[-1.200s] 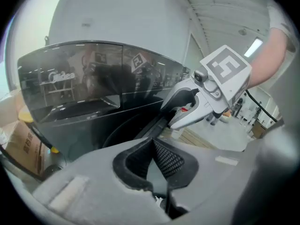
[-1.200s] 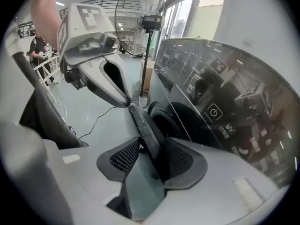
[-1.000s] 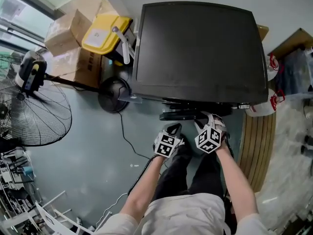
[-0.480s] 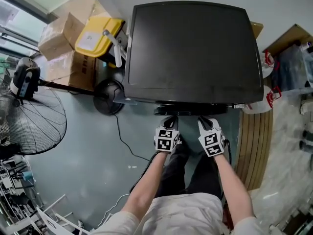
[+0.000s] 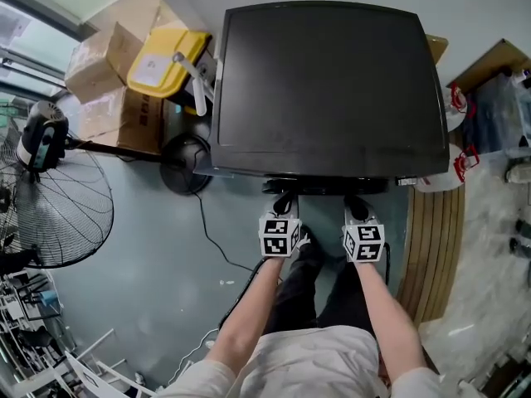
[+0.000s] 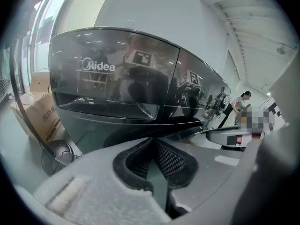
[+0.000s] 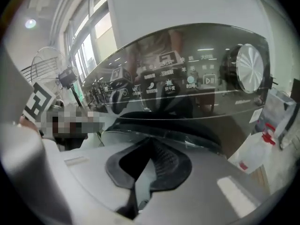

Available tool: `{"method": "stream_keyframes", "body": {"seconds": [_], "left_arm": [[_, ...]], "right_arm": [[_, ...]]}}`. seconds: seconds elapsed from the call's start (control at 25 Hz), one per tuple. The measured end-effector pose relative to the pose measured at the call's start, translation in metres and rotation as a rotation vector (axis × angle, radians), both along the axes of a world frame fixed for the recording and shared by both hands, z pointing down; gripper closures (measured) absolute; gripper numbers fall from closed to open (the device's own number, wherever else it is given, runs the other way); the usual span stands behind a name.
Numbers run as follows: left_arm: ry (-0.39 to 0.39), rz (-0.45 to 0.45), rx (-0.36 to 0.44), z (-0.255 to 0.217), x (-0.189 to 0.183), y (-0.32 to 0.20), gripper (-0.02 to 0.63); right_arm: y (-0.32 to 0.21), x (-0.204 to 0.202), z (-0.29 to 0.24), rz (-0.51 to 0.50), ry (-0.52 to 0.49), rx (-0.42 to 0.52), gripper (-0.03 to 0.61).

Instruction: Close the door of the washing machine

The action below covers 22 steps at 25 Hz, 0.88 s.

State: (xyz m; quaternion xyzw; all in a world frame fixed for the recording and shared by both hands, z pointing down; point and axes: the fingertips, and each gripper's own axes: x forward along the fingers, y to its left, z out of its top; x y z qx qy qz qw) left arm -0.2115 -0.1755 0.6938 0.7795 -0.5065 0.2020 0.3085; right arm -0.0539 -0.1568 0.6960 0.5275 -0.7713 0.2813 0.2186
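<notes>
The black washing machine [image 5: 332, 89] fills the middle of the head view. Its round door [image 5: 328, 187] shows as a dark rim lying close against the front; whether it is latched I cannot tell. My left gripper [image 5: 284, 201] and right gripper [image 5: 355, 206] hang side by side just in front of that rim, both shut and holding nothing. The left gripper view has the left gripper [image 6: 157, 161] facing the glossy front with its detergent drawer [image 6: 108, 104]. In the right gripper view the right gripper [image 7: 147, 165] points at the door's glass rim [image 7: 164, 125] below the control knob [image 7: 248, 64].
A standing fan [image 5: 50, 197] and its round base [image 5: 184, 162] are at the left, with cardboard boxes [image 5: 99, 56] and a yellow container [image 5: 166, 56] behind. White bottles [image 5: 452, 177] and wooden boards [image 5: 436, 239] stand at the right. A cable [image 5: 216, 239] runs across the floor.
The right gripper has rolled upright and its jaws have gone from open to shut. Both grippers drew level before the machine. The door's rim now sits closer to the front.
</notes>
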Motion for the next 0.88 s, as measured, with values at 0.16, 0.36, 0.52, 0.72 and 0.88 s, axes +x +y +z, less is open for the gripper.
{"method": "stream_keyframes", "body": {"seconds": [0.16,0.36,0.52,0.72,0.88], "left_arm": [[0.008,-0.011,-0.022,0.007,0.0,0.012,0.609],[-0.001,0.012,-0.035,0.015,0.005,0.012,0.609],[0.008,0.009,-0.038,0.015,0.005,0.011,0.607],[0.029,0.004,-0.039,0.015,0.005,0.009,0.607],[0.052,-0.018,-0.048,0.015,0.004,0.007,0.606]], "right_arm": [[0.0,-0.001,0.0,0.051,0.002,0.022,0.576],[-0.001,-0.001,-0.002,0.081,0.002,0.036,0.576],[-0.001,-0.001,-0.002,0.089,0.011,0.044,0.575],[-0.003,-0.001,-0.003,0.109,0.016,0.052,0.574],[-0.004,-0.001,-0.003,0.119,0.026,0.051,0.574]]}}
